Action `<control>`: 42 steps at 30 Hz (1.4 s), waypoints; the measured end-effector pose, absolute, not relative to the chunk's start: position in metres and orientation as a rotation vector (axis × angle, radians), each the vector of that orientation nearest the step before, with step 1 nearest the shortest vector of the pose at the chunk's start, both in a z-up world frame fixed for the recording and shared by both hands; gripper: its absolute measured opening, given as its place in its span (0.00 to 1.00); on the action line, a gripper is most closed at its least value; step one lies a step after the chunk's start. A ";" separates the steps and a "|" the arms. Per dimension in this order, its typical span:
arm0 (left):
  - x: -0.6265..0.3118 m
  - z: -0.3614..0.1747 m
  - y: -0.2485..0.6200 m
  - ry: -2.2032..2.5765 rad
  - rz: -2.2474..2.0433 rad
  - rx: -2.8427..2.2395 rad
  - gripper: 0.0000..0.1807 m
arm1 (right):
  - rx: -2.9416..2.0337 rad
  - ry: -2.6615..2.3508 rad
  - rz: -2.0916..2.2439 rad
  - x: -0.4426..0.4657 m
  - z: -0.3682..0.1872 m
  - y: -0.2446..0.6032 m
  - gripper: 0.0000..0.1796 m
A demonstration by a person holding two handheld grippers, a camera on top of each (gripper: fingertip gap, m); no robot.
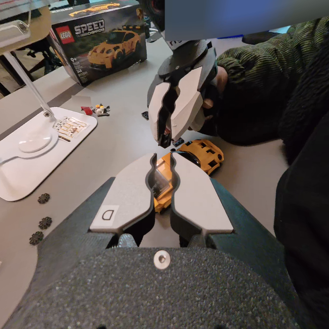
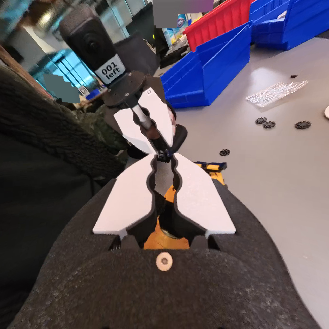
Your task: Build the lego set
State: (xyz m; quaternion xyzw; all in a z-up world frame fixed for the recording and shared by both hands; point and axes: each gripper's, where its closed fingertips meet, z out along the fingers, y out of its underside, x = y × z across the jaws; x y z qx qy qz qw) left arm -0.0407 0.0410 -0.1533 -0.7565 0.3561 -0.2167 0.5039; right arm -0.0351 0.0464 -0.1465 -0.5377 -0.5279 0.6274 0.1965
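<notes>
**A:** Two hand-held grippers meet tip to tip over the bench (image 1: 115, 156). Run me across it, from nine o'clock.

**B:** In the left wrist view, a white stand base (image 1: 26, 160) sits at nine o'clock, with three black rim discs (image 1: 43, 198) just below it. The set's box (image 1: 99, 49) is at eleven, and a small heap of loose parts (image 1: 99, 110) lies nearer in. Centre frame, the left hand-held gripper (image 1: 163, 154) has its jaws a narrow slit apart with nothing between them. The yellow car (image 1: 204, 154) shows through that slit and out toward two o'clock, resting on the bench.

**A:** And the other one?

**B:** The right hand-held gripper (image 1: 166, 140) comes in from twelve o'clock, pitched steeply down. Its jaws are pinched onto a small black piece (image 2: 162, 158), studs facing out. A green sleeve (image 1: 267, 71) lies along the bench at two o'clock behind it.

**A:** So what is the step?

**B:** My guess is that the black piece goes onto the car, or is passed across first.

**A:** How do you do that well?

**B:** I'd hold the pinch firm and square the piece to its seat. The left one could brace the car so it doesn't skate. Then I'd press straight down, because a tilted push may pop the piece out of the tips.
</notes>
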 end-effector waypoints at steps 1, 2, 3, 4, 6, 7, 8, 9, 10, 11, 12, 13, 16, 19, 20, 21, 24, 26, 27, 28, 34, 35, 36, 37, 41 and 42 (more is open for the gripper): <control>-0.041 -0.152 0.042 0.859 -0.509 -1.822 0.07 | -1.516 -1.462 1.790 -0.034 -0.146 0.047 0.08; -0.040 -0.151 0.043 0.859 -0.503 -1.816 0.07 | -1.523 -1.444 1.813 -0.034 -0.146 0.048 0.08; -0.038 -0.150 0.043 0.863 -0.510 -1.810 0.07 | -1.526 -1.434 1.827 -0.034 -0.145 0.048 0.08; -0.036 -0.150 0.043 0.870 -0.519 -1.804 0.07 | -1.527 -1.432 1.830 -0.034 -0.145 0.048 0.08; -0.033 -0.150 0.043 0.881 -0.516 -1.785 0.06 | -1.524 -1.437 1.825 -0.034 -0.146 0.046 0.08; -0.031 -0.150 0.043 0.887 -0.513 -1.776 0.06 | -1.523 -1.439 1.821 -0.034 -0.146 0.046 0.08; -0.032 -0.151 0.043 0.890 -0.495 -1.769 0.05 | -1.523 -1.440 1.814 -0.035 -0.147 0.045 0.08; -0.032 -0.151 0.043 0.897 -0.475 -1.763 0.04 | -1.523 -1.442 1.810 -0.035 -0.148 0.045 0.08; -0.032 -0.151 0.042 0.905 -0.465 -1.755 0.02 | -1.524 -1.442 1.810 -0.035 -0.148 0.044 0.08; -0.032 -0.151 0.042 0.907 -0.451 -1.754 0.02 | -1.526 -1.442 1.813 -0.035 -0.148 0.044 0.08; -0.032 -0.152 0.041 0.909 -0.438 -1.757 0.02 | -1.529 -1.444 1.812 -0.035 -0.149 0.044 0.08; -0.032 -0.154 0.041 0.912 -0.424 -1.763 0.02 | -1.533 -1.450 1.807 -0.035 -0.151 0.043 0.08; -0.033 -0.157 0.041 0.938 -0.314 -1.752 0.03 | -1.557 -1.455 1.801 -0.035 -0.154 0.042 0.08; -0.034 -0.159 0.042 0.975 -0.209 -1.728 0.03 | -1.593 -1.446 1.804 -0.035 -0.157 0.042 0.08; -0.033 -0.160 0.041 0.993 -0.191 -1.719 0.03 | -1.603 -1.444 1.808 -0.035 -0.157 0.042 0.08; -0.032 -0.161 0.040 1.009 -0.182 -1.715 0.02 | -1.615 -1.445 1.810 -0.035 -0.158 0.042 0.08; -0.031 -0.164 0.040 1.026 -0.165 -1.719 0.03 | -1.648 -1.443 1.813 -0.034 -0.162 0.042 0.08; -0.031 -0.166 0.040 1.020 -0.171 -1.730 0.02 | -1.654 -1.445 1.805 -0.034 -0.163 0.042 0.08; -0.030 -0.168 0.040 1.009 -0.188 -1.746 0.02 | -1.651 -1.448 1.795 -0.034 -0.164 0.042 0.08; -0.030 -0.168 0.040 0.987 -0.207 -1.757 0.02 | -1.641 -1.447 1.789 -0.034 -0.163 0.042 0.08; -0.031 -0.161 0.041 0.697 -0.559 -1.835 0.01 | -1.516 -1.471 1.678 -0.034 -0.160 0.045 0.10; -0.033 -0.161 0.042 0.640 -0.621 -1.848 0.01 | -1.488 -1.486 1.636 -0.034 -0.161 0.046 0.10; -0.034 -0.161 0.043 0.586 -0.682 -1.860 0.01 | -1.463 -1.502 1.596 -0.034 -0.162 0.047 0.10; -0.036 -0.160 0.044 0.532 -0.736 -1.869 0.01 | -1.443 -1.516 1.561 -0.034 -0.164 0.047 0.11; -0.041 -0.159 0.047 0.351 -0.920 -1.884 0.01 | -1.402 -1.539 1.456 -0.033 -0.167 0.051 0.13; -0.044 -0.159 0.048 0.315 -0.947 -1.884 0.01 | -1.402 -1.544 1.432 -0.033 -0.169 0.053 0.13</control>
